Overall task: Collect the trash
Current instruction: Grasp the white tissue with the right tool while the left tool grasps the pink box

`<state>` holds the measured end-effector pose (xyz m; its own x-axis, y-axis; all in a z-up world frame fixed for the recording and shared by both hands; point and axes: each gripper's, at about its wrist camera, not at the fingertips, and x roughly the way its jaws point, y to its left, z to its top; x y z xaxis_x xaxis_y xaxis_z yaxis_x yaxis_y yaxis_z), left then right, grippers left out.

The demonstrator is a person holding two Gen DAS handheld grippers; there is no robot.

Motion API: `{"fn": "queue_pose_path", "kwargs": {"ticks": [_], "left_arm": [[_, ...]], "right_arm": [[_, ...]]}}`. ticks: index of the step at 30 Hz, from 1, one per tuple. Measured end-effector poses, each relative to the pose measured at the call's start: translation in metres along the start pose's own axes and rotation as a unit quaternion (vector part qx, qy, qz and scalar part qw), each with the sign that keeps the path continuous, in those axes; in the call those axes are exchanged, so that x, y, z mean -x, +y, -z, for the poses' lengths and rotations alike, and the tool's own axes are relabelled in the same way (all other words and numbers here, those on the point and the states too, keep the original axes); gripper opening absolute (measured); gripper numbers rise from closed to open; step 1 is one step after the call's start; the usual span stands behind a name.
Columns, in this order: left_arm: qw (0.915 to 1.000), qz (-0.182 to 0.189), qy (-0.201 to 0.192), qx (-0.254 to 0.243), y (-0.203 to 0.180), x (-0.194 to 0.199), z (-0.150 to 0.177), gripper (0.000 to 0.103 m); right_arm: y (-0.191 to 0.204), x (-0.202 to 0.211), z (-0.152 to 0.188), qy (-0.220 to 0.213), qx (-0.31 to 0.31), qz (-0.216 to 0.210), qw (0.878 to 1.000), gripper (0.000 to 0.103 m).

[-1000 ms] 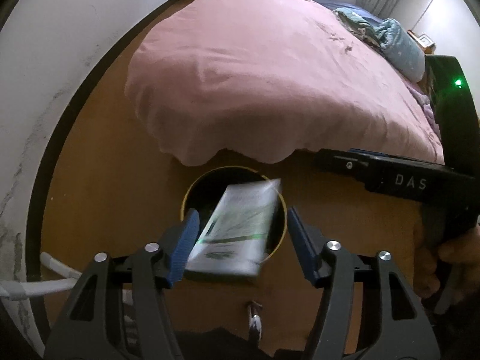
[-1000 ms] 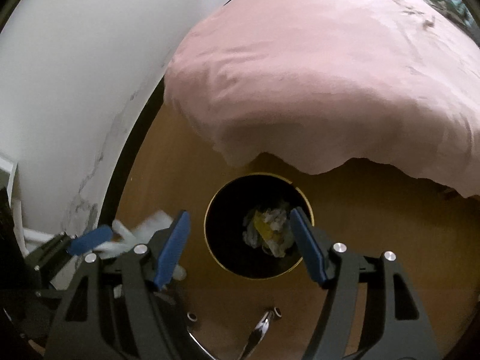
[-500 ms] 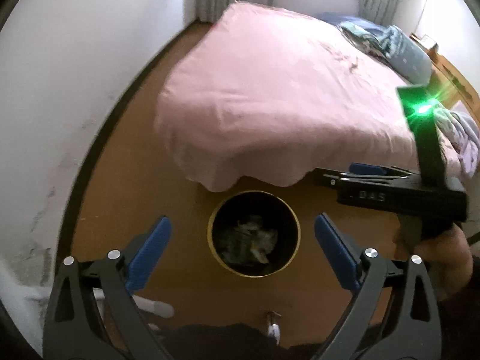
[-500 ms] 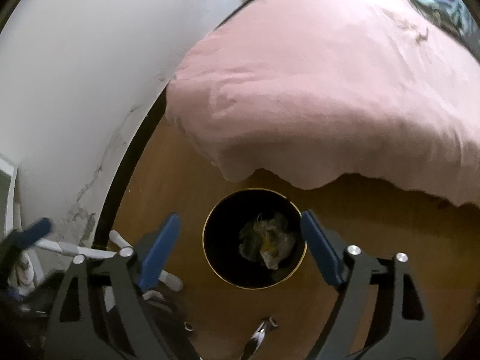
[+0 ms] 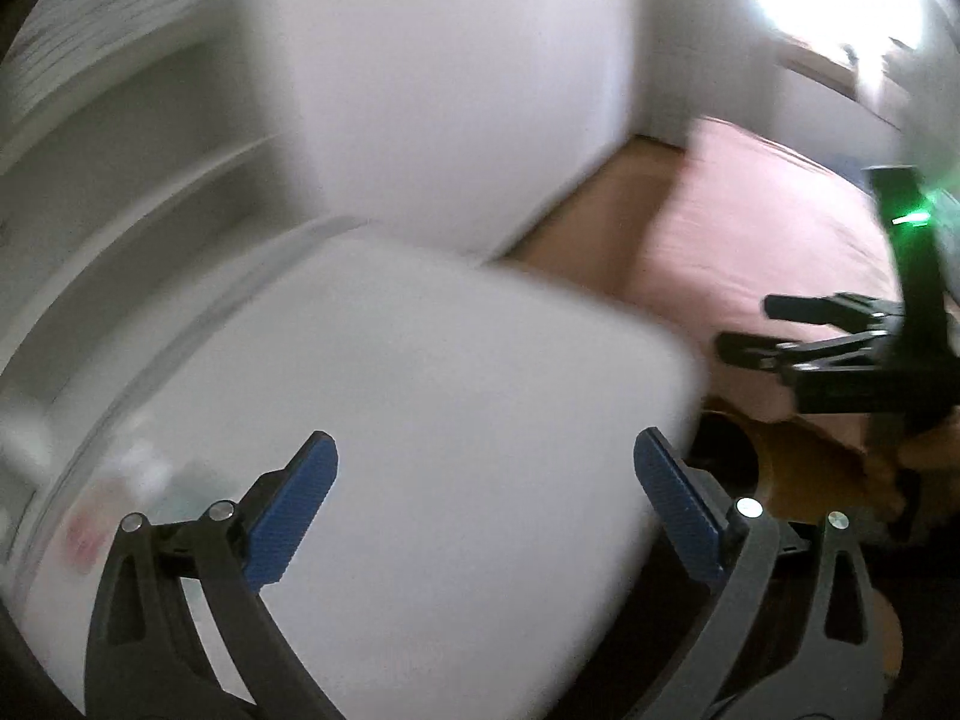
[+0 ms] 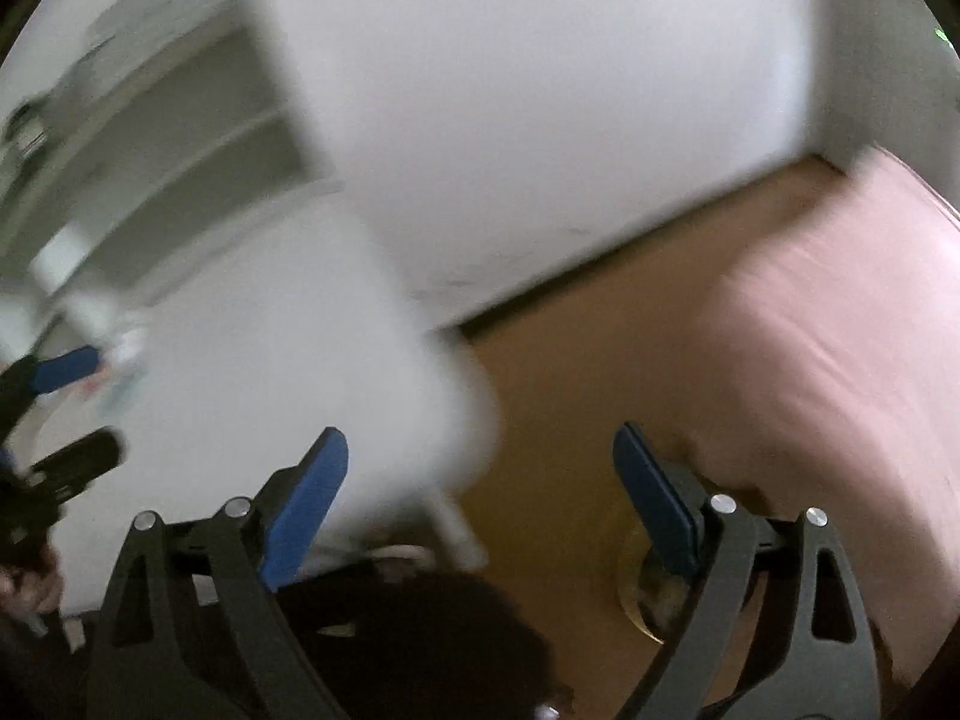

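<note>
Both views are blurred by motion. My left gripper (image 5: 486,501) is open and empty, over a white table top (image 5: 390,420). My right gripper (image 6: 480,495) is open and empty, above the table's corner and the wooden floor. The black trash bin with a gold rim (image 6: 651,597) shows at the lower right behind the right finger, with crumpled trash in it; a dark sliver of it (image 5: 723,447) shows in the left wrist view. Small blurred items (image 5: 114,498) lie at the table's left edge. The right gripper also shows in the left wrist view (image 5: 774,330), and the left gripper in the right wrist view (image 6: 72,402).
A bed with a pink cover (image 5: 768,240) stands on the right, also in the right wrist view (image 6: 840,330). A white wall (image 6: 540,120) runs behind, with white shelving (image 5: 120,150) at the left. Wooden floor (image 6: 570,360) lies between table and bed.
Both grippers have swung up and to the left, away from the bin toward the white table. The left gripper let the green and white packet fall into the bin a second ago.
</note>
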<state>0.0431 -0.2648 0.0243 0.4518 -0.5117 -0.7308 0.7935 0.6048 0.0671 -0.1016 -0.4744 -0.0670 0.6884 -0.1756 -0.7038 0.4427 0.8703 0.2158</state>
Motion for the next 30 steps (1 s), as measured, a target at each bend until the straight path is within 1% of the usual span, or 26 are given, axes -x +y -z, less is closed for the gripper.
{"fn": "queue_pose_path", "kwargs": {"ticks": [2, 4, 5, 6, 7, 8, 10, 12, 15, 17, 20, 22, 24, 25, 26, 29, 30], "left_arm": [[0.9977, -0.048, 0.007, 0.047, 0.055, 0.015, 0.021, 0.096], [0.9918, -0.091, 0.014, 0.088, 0.103, 0.031, 0.044, 0.096], [0.9874, -0.112, 0.018, 0.111, 0.128, 0.04, 0.058, 0.096], [0.983, -0.128, 0.022, 0.13, 0.149, 0.048, 0.07, 0.096], [0.9787, -0.143, 0.026, 0.145, 0.165, 0.054, 0.081, 0.096], [0.9721, -0.162, 0.032, 0.167, 0.188, 0.063, 0.097, 0.096], [0.9646, -0.179, 0.04, 0.189, 0.209, 0.073, 0.116, 0.096], [0.9555, -0.191, 0.046, 0.22, 0.229, 0.085, 0.142, 0.096], [0.9487, -0.188, 0.051, 0.249, 0.249, 0.091, 0.163, 0.096], [0.9468, -0.187, 0.055, 0.256, 0.258, 0.093, 0.168, 0.096], [0.9483, -0.193, 0.059, 0.245, 0.265, 0.085, 0.166, 0.096], [0.9501, -0.196, 0.061, 0.235, 0.269, 0.078, 0.163, 0.096], [0.9526, -0.188, 0.062, 0.231, 0.274, 0.069, 0.159, 0.096], [0.9534, -0.183, 0.064, 0.231, 0.276, 0.064, 0.157, 0.096], [0.9556, -0.174, 0.066, 0.229, 0.28, 0.057, 0.153, 0.096], [0.9603, -0.16, 0.067, 0.218, 0.288, 0.041, 0.14, 0.096], [0.9616, -0.158, 0.068, 0.214, 0.29, 0.036, 0.135, 0.096]], "right_arm": [[0.057, -0.019, -0.015, 0.011, 0.046, -0.044, 0.998, 0.087], [0.114, -0.038, -0.027, 0.025, 0.09, -0.092, 0.991, 0.087], [0.15, -0.051, -0.033, 0.034, 0.117, -0.115, 0.986, 0.087], [0.175, -0.059, -0.037, 0.04, 0.138, -0.128, 0.981, 0.087], [0.192, -0.065, -0.039, 0.044, 0.151, -0.136, 0.978, 0.087], [0.216, -0.073, -0.042, 0.05, 0.168, -0.147, 0.973, 0.087], [0.254, -0.091, -0.051, 0.06, 0.197, -0.162, 0.965, 0.087], [0.291, -0.106, -0.057, 0.069, 0.227, -0.169, 0.957, 0.087], [0.331, -0.125, -0.065, 0.081, 0.257, -0.171, 0.948, 0.087], [0.35, -0.143, -0.072, 0.09, 0.269, -0.163, 0.945, 0.087], [0.372, -0.172, -0.077, 0.11, 0.284, -0.155, 0.94, 0.086], [0.382, -0.188, -0.08, 0.12, 0.292, -0.142, 0.938, 0.082], [0.39, -0.2, -0.083, 0.128, 0.299, -0.137, 0.936, 0.076], [0.391, -0.204, -0.085, 0.131, 0.301, -0.135, 0.935, 0.063], [0.393, -0.207, -0.086, 0.134, 0.302, -0.134, 0.934, 0.056], [0.394, -0.2, -0.092, 0.119, 0.304, -0.141, 0.935, 0.052], [0.395, -0.198, -0.093, 0.114, 0.304, -0.143, 0.935, 0.043]]}}
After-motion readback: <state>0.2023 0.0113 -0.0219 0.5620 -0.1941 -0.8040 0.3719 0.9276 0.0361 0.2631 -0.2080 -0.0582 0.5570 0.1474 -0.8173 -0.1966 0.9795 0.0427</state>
